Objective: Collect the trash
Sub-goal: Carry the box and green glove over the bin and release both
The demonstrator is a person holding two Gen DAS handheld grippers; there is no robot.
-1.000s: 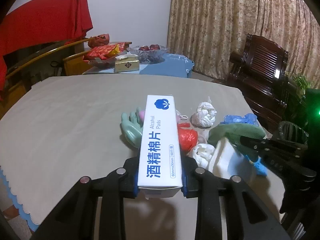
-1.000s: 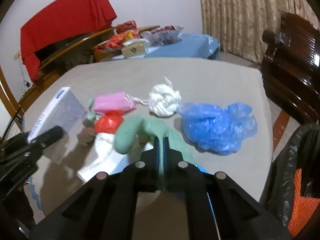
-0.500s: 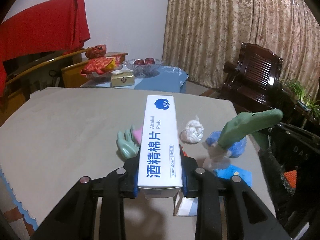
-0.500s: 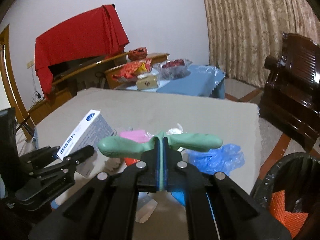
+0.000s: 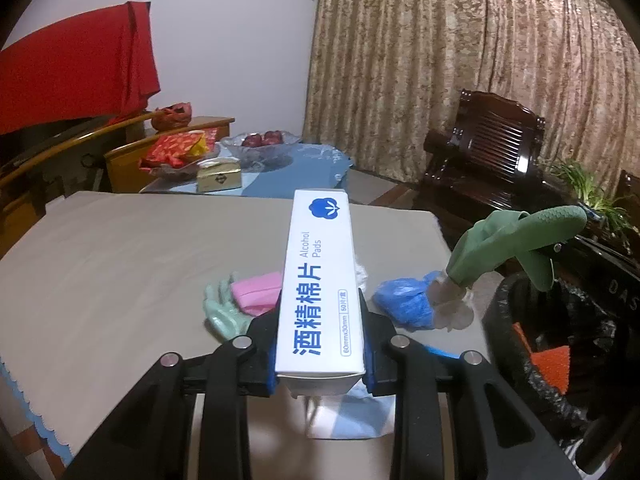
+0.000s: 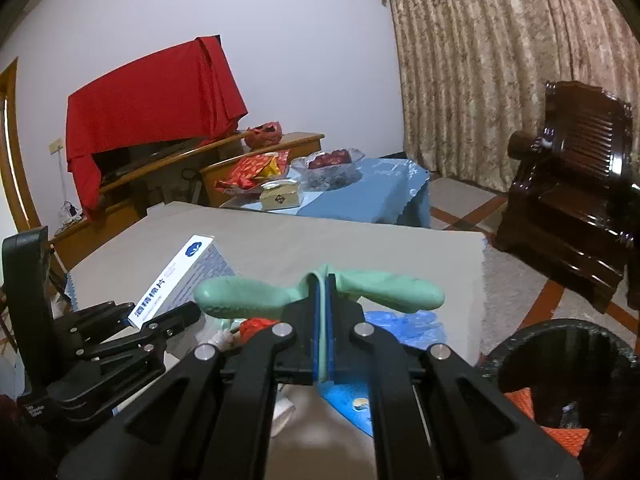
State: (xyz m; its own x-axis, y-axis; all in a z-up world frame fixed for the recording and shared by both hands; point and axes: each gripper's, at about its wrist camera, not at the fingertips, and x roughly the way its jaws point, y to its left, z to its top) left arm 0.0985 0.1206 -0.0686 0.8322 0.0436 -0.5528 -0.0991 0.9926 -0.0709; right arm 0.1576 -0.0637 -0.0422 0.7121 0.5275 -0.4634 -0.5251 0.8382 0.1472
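Observation:
My left gripper (image 5: 320, 344) is shut on a white alcohol pads box (image 5: 320, 280) and holds it above the grey table (image 5: 120, 264). The box also shows in the right wrist view (image 6: 180, 280). My right gripper (image 6: 322, 320) is shut on a green rubber glove (image 6: 384, 286), held in the air; the glove also shows in the left wrist view (image 5: 516, 240), near the rim of a black bin (image 5: 540, 360). On the table lie another green glove (image 5: 220, 312), a pink pack (image 5: 258, 292) and a blue plastic bag (image 5: 404, 304).
The black-lined bin (image 6: 560, 364) with something orange inside stands off the table's right edge. A dark wooden chair (image 5: 492, 160) and curtains stand behind. A side table (image 5: 280, 172) with a blue cloth holds a fruit bowl and snacks. White and blue wrappers (image 5: 348, 416) lie under my left gripper.
Both grippers have risen and moved right toward the bin. The green glove was lifted off the table and now hangs by the bin's rim. The box stays gripped.

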